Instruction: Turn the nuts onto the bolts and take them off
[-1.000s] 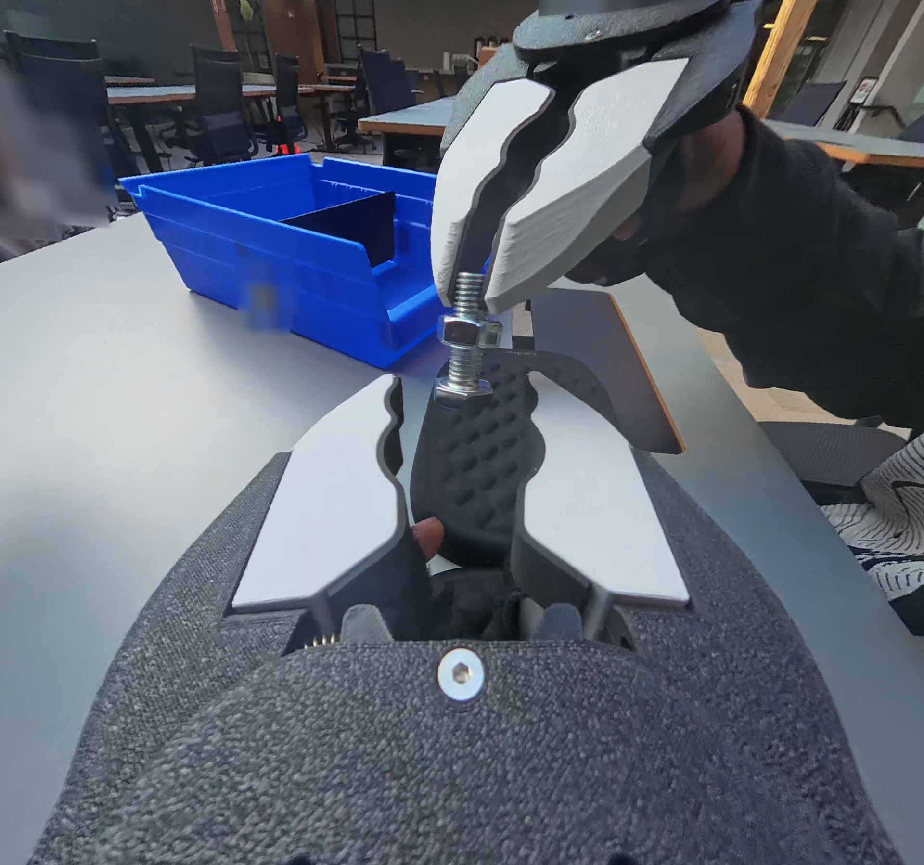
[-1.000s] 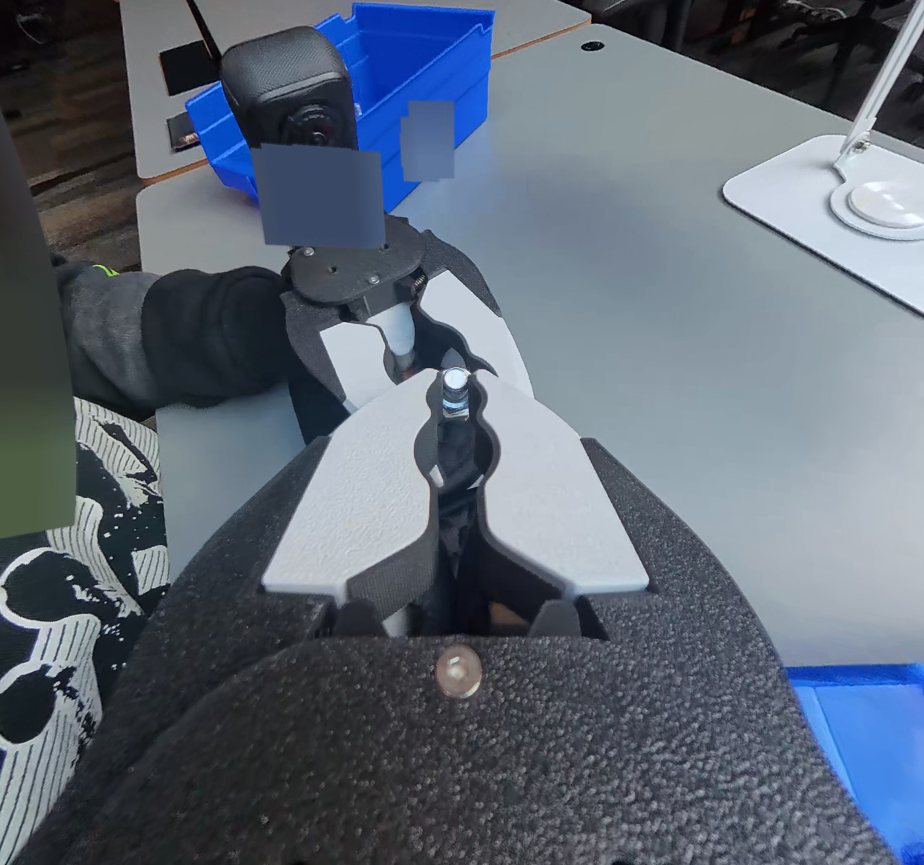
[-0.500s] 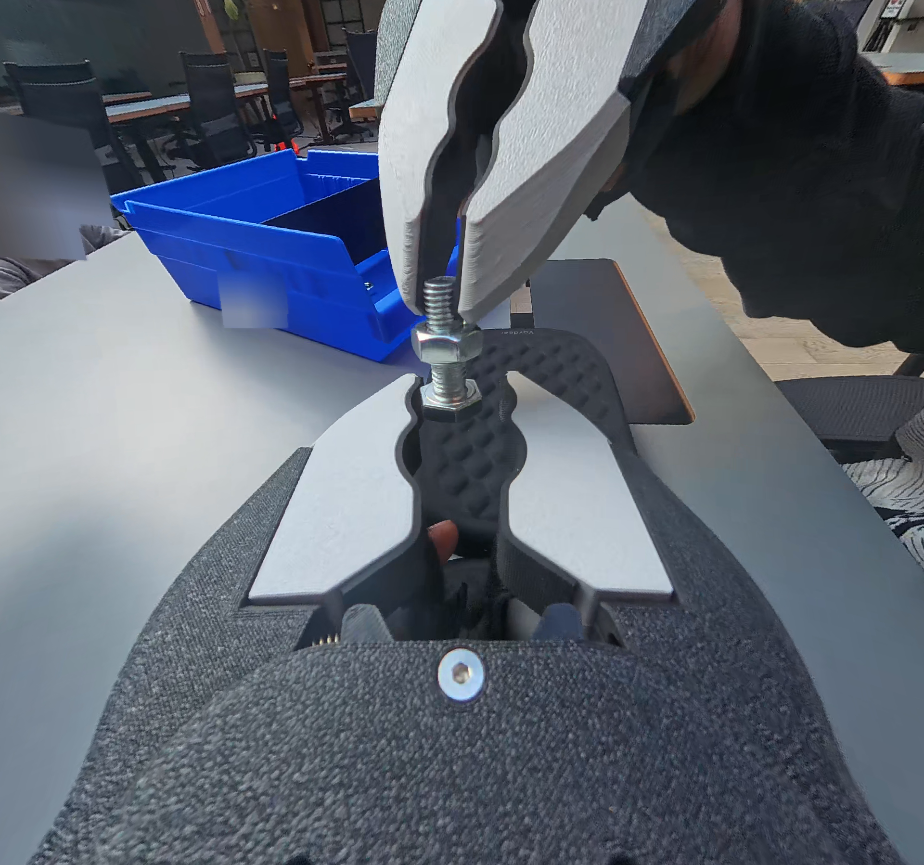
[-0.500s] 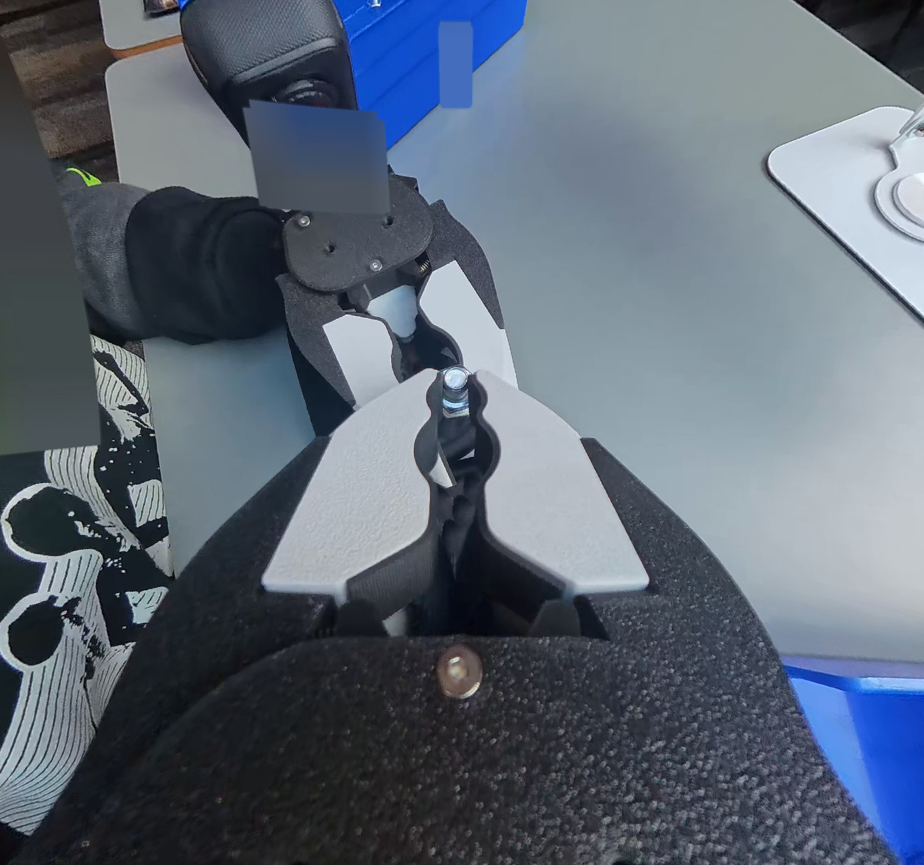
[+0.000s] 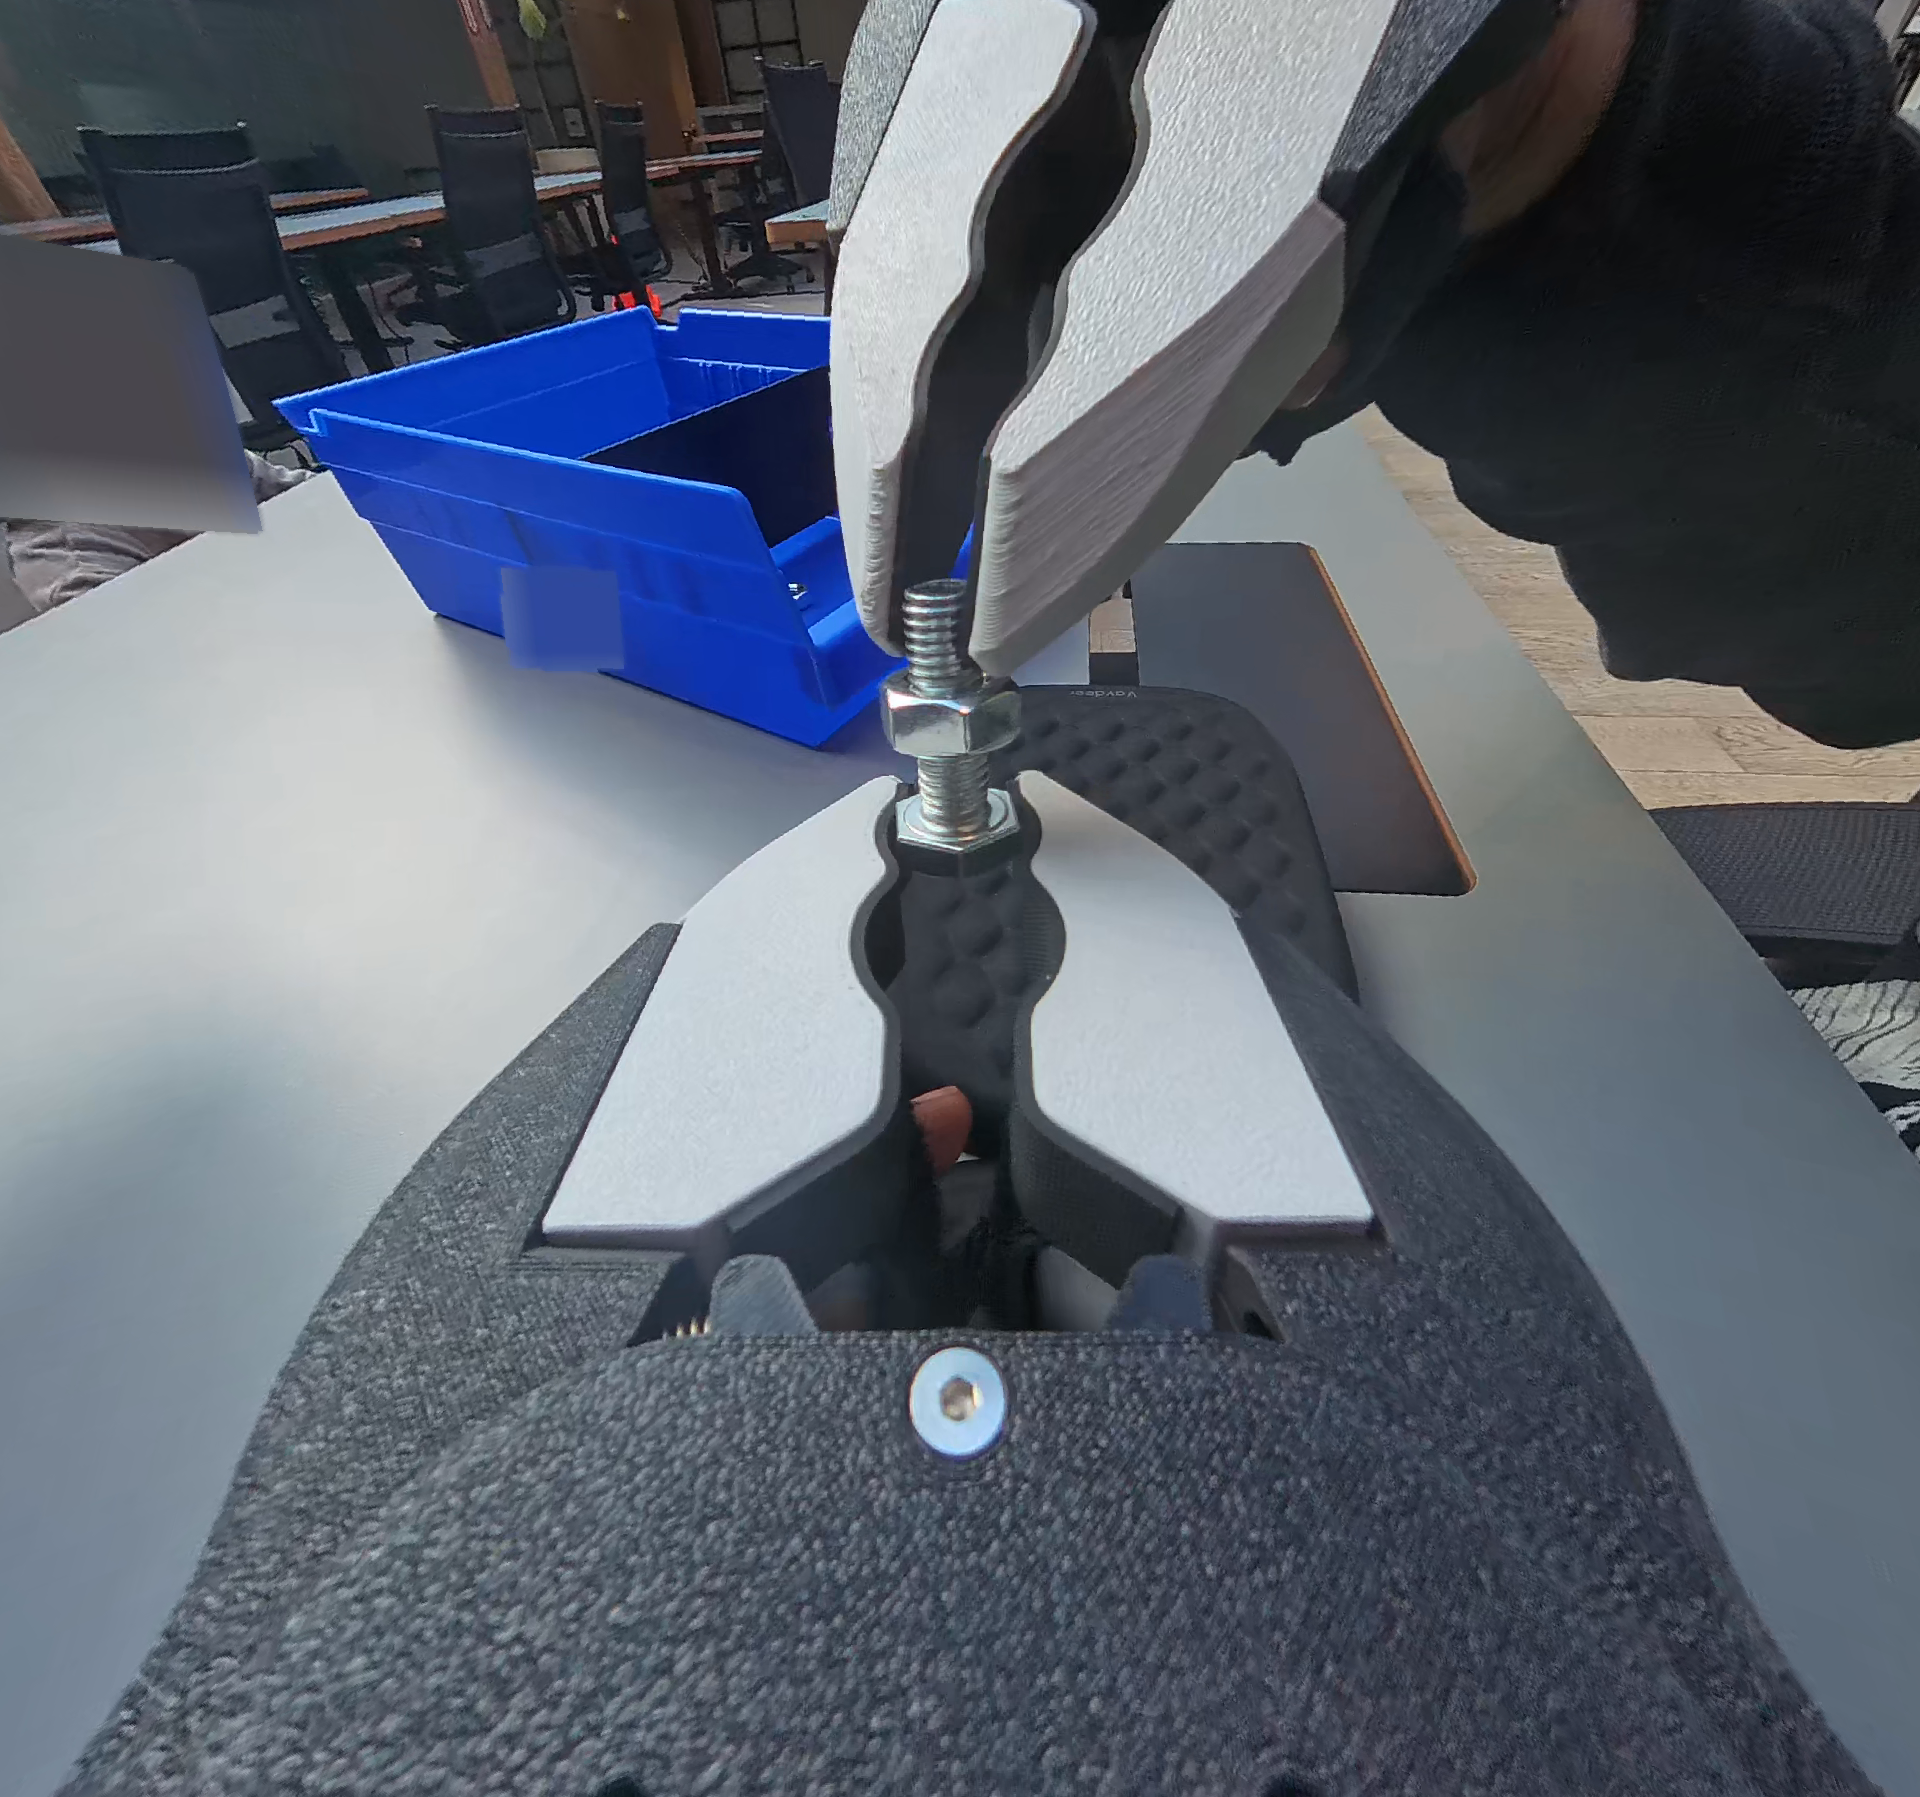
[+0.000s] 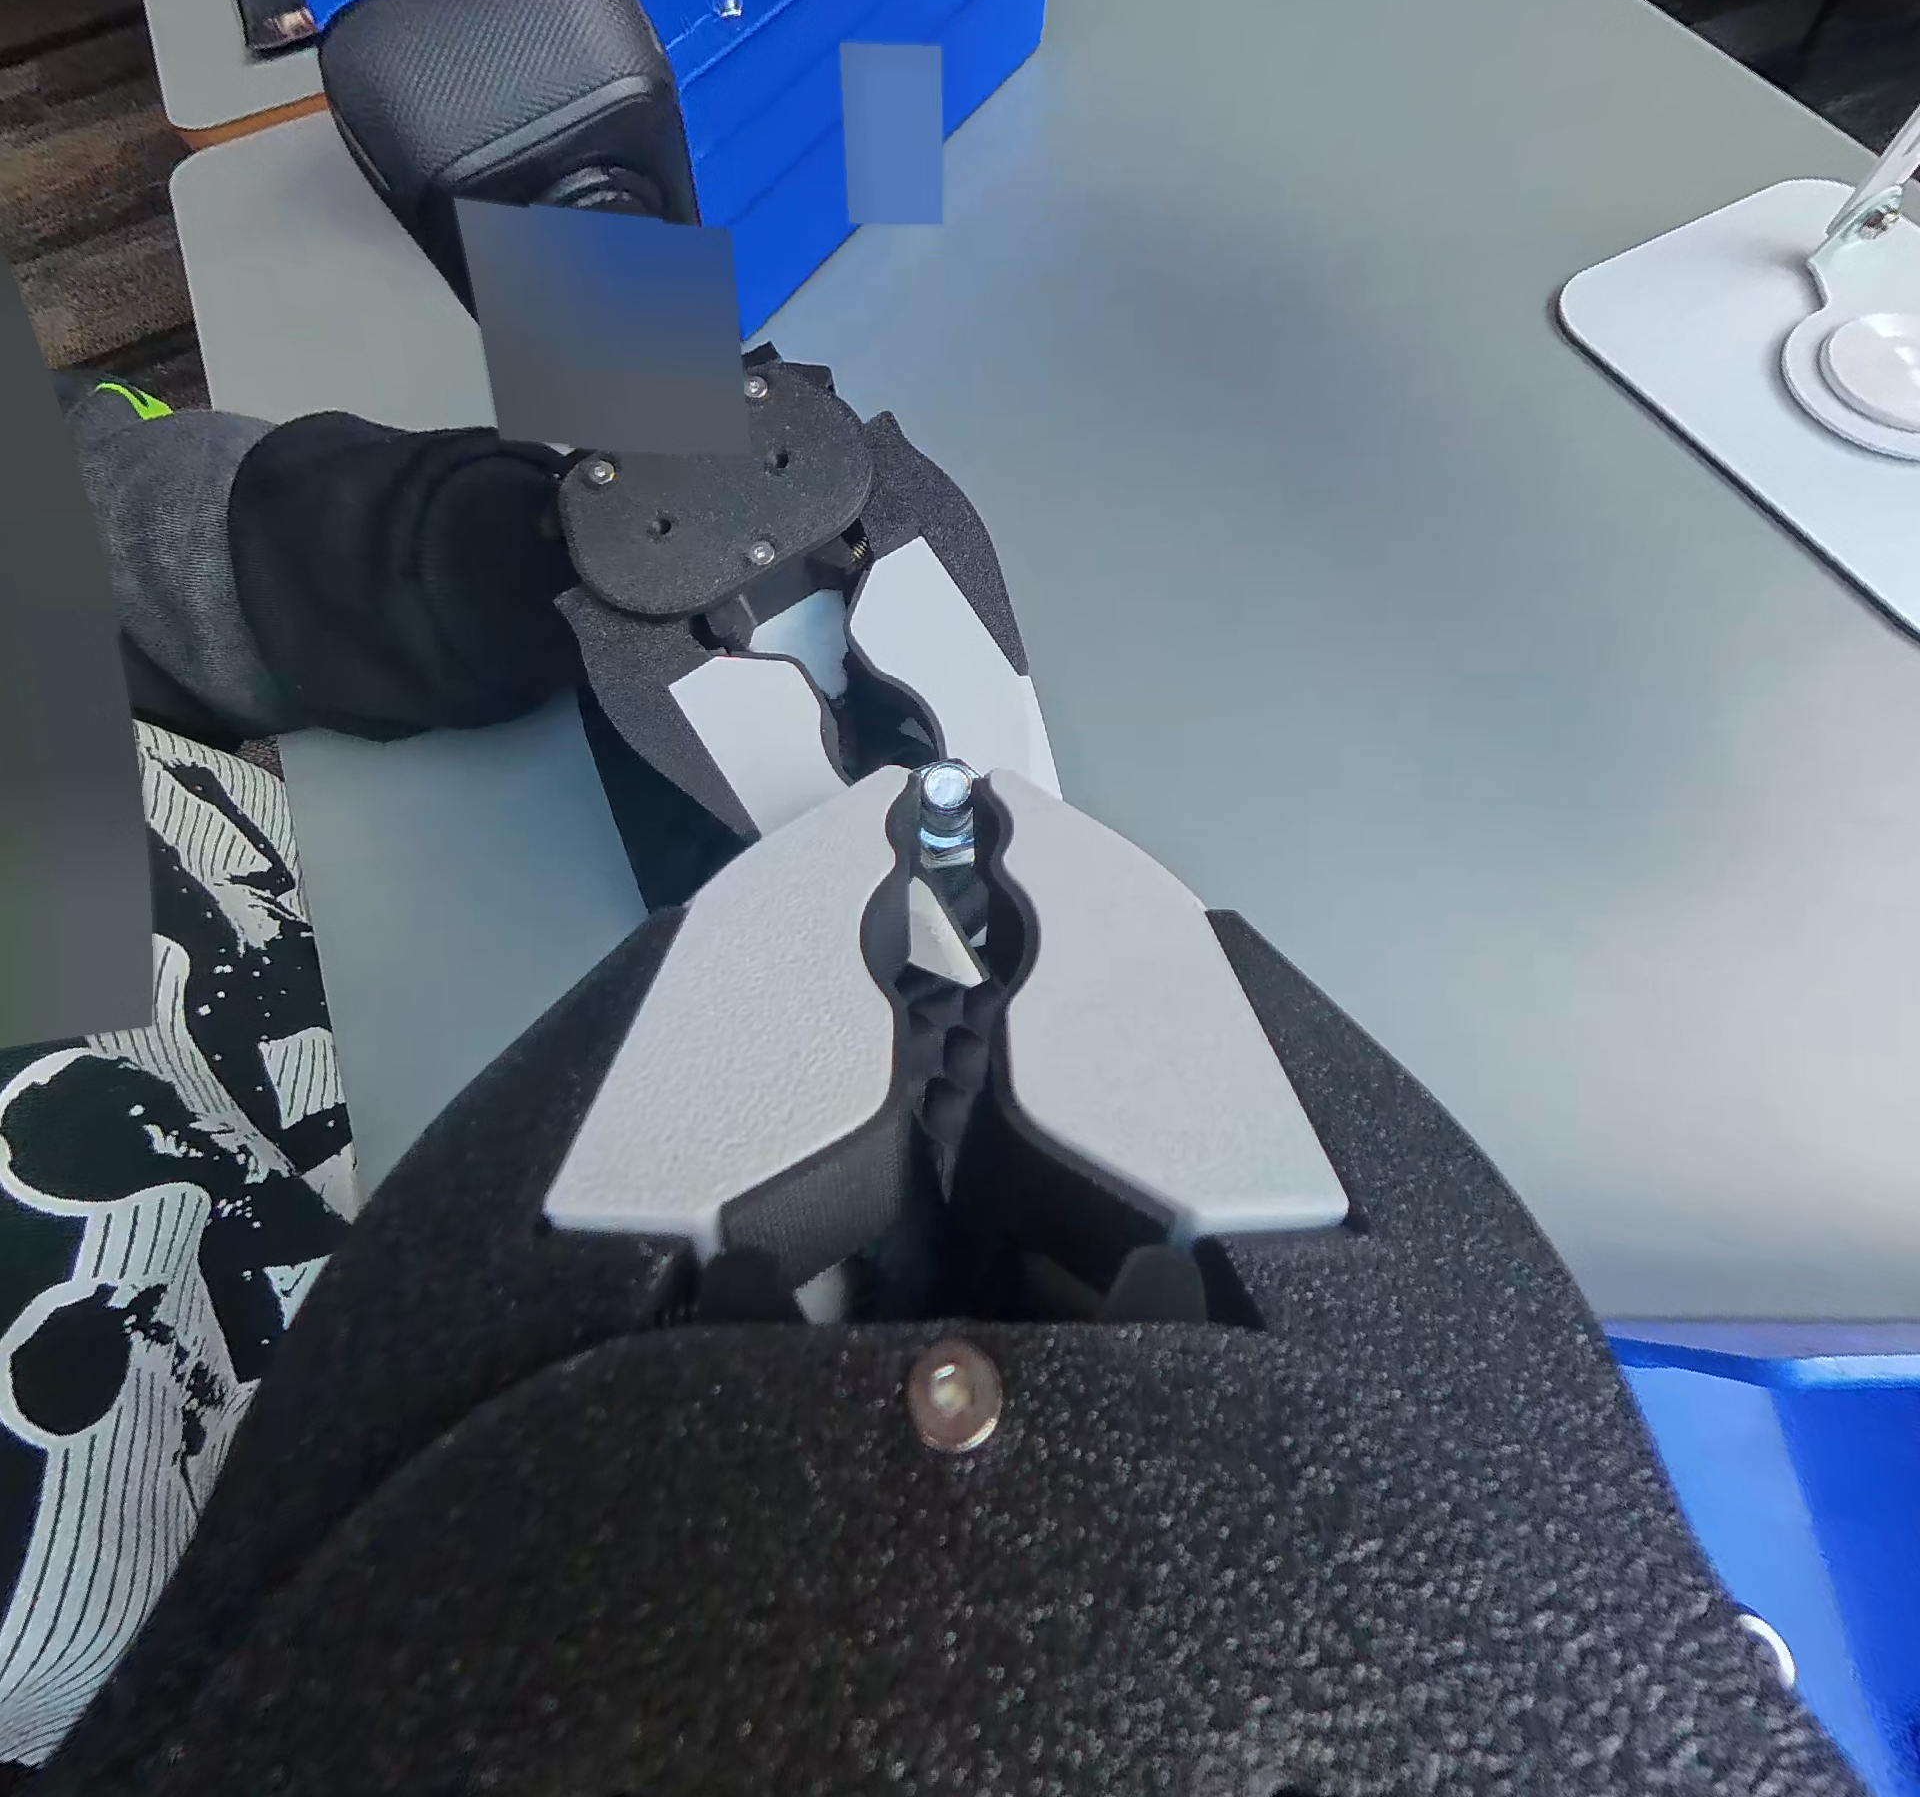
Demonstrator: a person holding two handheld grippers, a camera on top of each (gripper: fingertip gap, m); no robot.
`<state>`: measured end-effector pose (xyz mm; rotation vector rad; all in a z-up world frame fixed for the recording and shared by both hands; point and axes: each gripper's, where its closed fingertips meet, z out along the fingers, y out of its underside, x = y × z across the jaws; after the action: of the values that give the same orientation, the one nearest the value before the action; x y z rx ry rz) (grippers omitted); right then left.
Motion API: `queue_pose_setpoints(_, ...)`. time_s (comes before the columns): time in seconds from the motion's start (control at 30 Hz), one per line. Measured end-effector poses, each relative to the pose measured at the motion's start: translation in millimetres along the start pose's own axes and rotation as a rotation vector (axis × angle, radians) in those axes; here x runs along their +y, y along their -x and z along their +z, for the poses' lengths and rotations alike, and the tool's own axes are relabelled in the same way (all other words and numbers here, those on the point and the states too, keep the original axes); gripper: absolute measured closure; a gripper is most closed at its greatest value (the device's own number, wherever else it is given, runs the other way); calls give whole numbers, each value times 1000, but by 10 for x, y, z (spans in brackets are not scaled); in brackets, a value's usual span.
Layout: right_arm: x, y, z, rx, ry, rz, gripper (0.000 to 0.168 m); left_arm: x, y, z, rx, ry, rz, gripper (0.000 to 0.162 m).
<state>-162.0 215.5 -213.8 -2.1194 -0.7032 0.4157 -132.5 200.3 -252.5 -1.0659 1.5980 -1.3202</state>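
**A:** What have you got in each claw?

**B:** My left claw (image 5: 951, 828) pinches the bolt (image 5: 940, 677) by its head, tips pressed in on the hex so the shank stands upright out of them. My right claw (image 5: 935, 641) comes down from above and is pressed together on the threaded tip.

**A:** And the nut?

**B:** The nut (image 5: 951, 719) sits on the thread between the two claws, just under the right tips and a little above the head. From the right wrist view I look down the bolt (image 6: 943, 817) end-on, with the left claw (image 6: 894, 708) beneath it.

**A:** Why hold it at both ends?

**B:** I judge the head grip is there to stop the bolt spinning; the flats of the hex give the left tips something to bite. The upright pose keeps the thread in line with the right claw, so a twist from above stays square. The right tips seem to be on the thread rather than the nut, though, so I'd say they need to drop onto the nut before a turn does any good.

**A:** Anything nearby?

**B:** A blue bin (image 5: 582, 500) rests on the table (image 5: 312, 864) beyond the left claw, off to its left, well apart. Everything is held above the table, not resting on it.
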Motion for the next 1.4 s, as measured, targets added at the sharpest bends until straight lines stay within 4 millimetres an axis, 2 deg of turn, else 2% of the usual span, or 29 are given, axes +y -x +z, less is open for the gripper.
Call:
queue_pose_setpoints(0.2, 17, -9, 9, 14, 10, -7, 160, 3, -5, 2, 7, 2, -2, 142)
queue_pose_setpoints(0.53, 18, 4, 21, 22, 5, 3, 160, 7, 20, 2, -7, 3, -12, 147)
queue_pose_setpoints(0.63, -17, 6, 21, 11, -48, 9, 157, -10, 22, -12, -1, -12, -22, 148)
queue_pose_setpoints(0.77, -141, 18, -10, -8, -289, -13, 106, -67, 65, -68, 11, -69, -83, 148)
queue_pose_setpoints(0.83, -95, -96, -6, 68, -429, -28, 88, -97, 73, -100, 25, -101, -105, 147)
queue_pose_setpoints(0.9, -2, -178, 14, 114, -547, -11, 78, -120, 59, -126, 51, -127, -119, 147)
queue_pose_setpoints(1.0, 49, -222, 17, 112, -675, 77, 69, -130, 50, -145, 75, -144, -133, 147)
queue_pose_setpoints(1.1, -68, -264, -44, 102, -753, 135, 61, -112, 21, -131, 90, -130, -122, 148)
queue_pose_setpoints(1.23, -181, -295, -5, 117, -707, 90, 62, -90, -27, -113, 103, -110, -91, 147)
queue_pose_setpoints(1.4, -171, -274, 160, 127, -625, 28, 65, -83, -47, -109, 127, -104, -98, 147)
